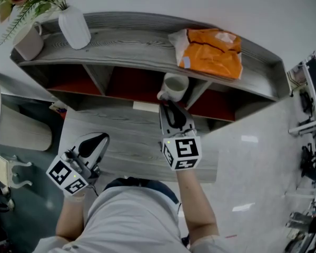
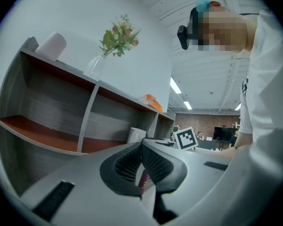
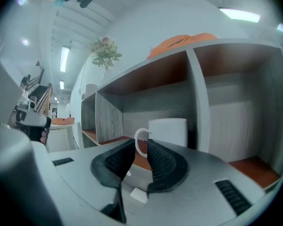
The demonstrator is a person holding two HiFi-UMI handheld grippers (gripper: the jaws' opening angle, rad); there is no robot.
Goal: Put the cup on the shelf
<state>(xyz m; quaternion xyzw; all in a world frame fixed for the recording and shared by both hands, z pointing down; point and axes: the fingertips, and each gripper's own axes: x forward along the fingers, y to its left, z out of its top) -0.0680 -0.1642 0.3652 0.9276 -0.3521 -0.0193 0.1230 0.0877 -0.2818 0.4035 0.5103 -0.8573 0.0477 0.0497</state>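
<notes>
Standing on the red-brown floor of the shelf's (image 1: 131, 41) lower level, at the centre of the head view, the white cup (image 1: 175, 87) sits just in front of an upright divider; its handle faces the right gripper (image 1: 170, 104), whose jaws are slightly apart with the handle showing in the gap at their tips; the left gripper (image 1: 101, 138), lower left, has its jaws pressed together, empty; a vase (image 1: 73, 28) and an orange bag (image 1: 210, 51) rest on top.
</notes>
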